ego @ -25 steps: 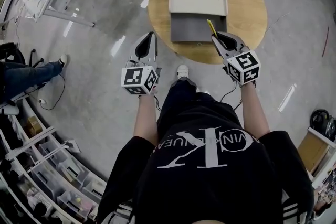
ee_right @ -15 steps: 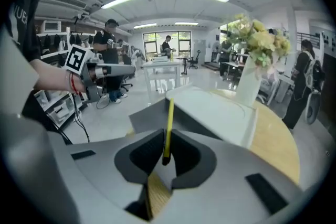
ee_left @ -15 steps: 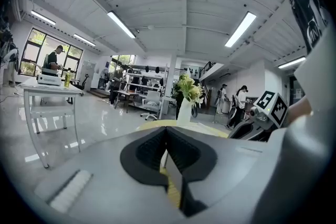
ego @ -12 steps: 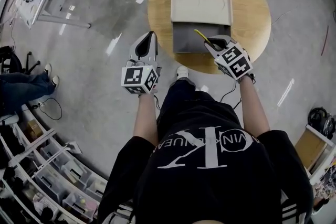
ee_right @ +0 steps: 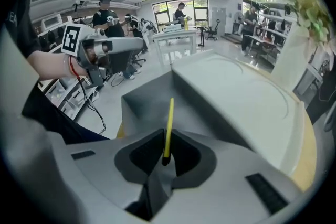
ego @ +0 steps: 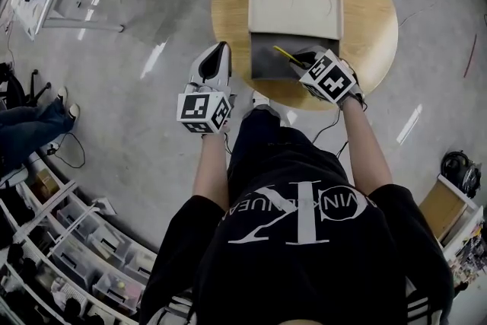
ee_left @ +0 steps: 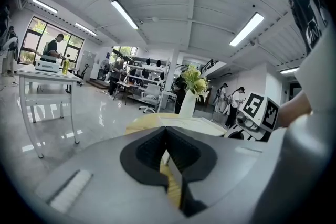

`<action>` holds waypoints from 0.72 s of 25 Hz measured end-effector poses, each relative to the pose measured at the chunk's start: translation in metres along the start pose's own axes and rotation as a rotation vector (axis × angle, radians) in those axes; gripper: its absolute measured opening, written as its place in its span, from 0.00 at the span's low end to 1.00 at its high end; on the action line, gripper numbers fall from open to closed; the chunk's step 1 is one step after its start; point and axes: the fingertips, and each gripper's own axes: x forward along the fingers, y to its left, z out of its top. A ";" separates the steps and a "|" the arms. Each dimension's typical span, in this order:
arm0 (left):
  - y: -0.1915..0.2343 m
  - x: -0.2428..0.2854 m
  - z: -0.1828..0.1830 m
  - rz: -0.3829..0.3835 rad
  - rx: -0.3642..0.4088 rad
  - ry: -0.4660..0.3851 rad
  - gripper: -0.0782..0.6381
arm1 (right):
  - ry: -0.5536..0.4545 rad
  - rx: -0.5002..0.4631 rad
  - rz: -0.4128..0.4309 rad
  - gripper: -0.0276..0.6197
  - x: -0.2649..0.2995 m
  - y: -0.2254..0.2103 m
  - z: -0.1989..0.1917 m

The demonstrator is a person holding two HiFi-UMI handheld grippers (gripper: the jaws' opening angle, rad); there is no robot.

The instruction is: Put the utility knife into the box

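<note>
Forearms (ego: 207,171) extended — right gripper (ego: 298,57) pinches utility knife (ego: 283,53) over box (ego: 262,66); left gripper (ego: 220,49) closed, empty, beside table (ego: 228,11).

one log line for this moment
right gripper: shut on knife | knife: tip over open box, not yet released | left gripper: shut, empty

Matt grey box (ego: 268,63), pale wood table (ego: 228,11), glossy polished floor (ego: 137,125), plastic-looking utility knife (ee_right: 168,128)
</note>
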 end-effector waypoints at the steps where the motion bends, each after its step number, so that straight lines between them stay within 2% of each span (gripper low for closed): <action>1: 0.001 0.001 -0.001 0.001 -0.003 0.003 0.12 | 0.005 0.003 0.008 0.12 0.002 0.000 0.000; 18: 0.013 0.008 -0.014 0.013 -0.025 0.035 0.12 | 0.080 -0.041 0.106 0.12 0.031 0.006 -0.007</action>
